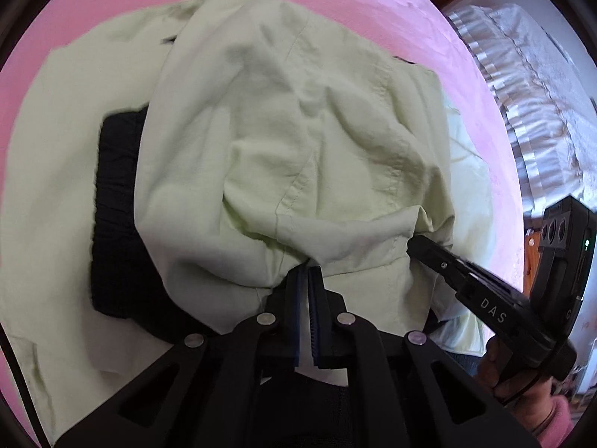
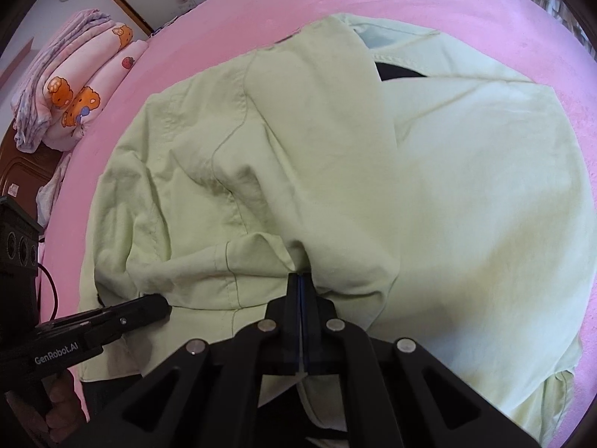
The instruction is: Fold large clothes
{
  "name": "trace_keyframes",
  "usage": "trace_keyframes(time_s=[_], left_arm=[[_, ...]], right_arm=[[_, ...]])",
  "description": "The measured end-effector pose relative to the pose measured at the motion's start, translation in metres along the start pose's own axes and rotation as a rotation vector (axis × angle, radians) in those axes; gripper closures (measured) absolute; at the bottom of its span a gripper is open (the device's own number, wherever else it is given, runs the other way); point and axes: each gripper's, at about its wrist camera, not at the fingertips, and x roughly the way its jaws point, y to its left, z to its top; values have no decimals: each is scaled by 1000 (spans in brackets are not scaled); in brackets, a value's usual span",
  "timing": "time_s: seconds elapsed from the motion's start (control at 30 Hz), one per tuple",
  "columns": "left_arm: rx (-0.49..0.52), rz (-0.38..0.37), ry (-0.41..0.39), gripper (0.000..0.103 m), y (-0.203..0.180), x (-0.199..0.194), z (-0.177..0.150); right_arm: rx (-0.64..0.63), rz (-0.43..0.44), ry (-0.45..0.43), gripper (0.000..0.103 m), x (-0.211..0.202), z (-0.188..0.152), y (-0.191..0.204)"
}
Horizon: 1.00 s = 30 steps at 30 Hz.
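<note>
Left wrist view shows a pink bed sheet (image 1: pixel 373 3) filling most of the frame, and spread over its middle lies a pale green jacket (image 1: pixel 291 119) with a dark lining (image 1: pixel 115 205) showing on the left side where one panel is folded over. From the right wrist view the same jacket (image 2: pixel 466 186) covers the centre of the bed sheet (image 2: pixel 261 11), its right half flat and its left half bunched into creases. Stacked at the far left corner of the bed sits a pile of folded blankets (image 2: pixel 74 89), pink with orange cartoon prints. Along the right edge in the left wrist view lies a white lace cover (image 1: pixel 537 86). Both tongs grip the near hem of the jacket, close beside each other. The left gripper (image 1: pixel 306 272) has its blue pads nearly together with a fold of the green cloth pinched between them. The right gripper (image 2: pixel 300 280) has its pads pressed tight on a ridge of the same cloth; its tip (image 1: pixel 418 246) touches the hem just beside the left one.
</note>
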Motion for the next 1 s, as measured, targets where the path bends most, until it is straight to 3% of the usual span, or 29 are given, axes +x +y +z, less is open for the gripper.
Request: trace_keyframes(time_s=[0.17,0.27,0.4,0.63,0.73,1.0], left_arm=[[92,31,-57,97,-18,-34,6],[97,43,-123,96,-23,-47,24],[109,56,-218,95,-31,-47,58],[112,93,-272,96,-26,-11,127],[120,124,-279,95,-19,7,151],[113,150,-322,96,0,44,172]], right_arm=[[-65,58,-18,103,-30,8,12],[-65,113,-111,103,-54,20,13],[-99,108,-242,103,-63,50,16],[-200,35,-344,103,-16,118,24],[-186,31,-360,103,4,142,24],[-110,-8,-324,103,45,162,-4]])
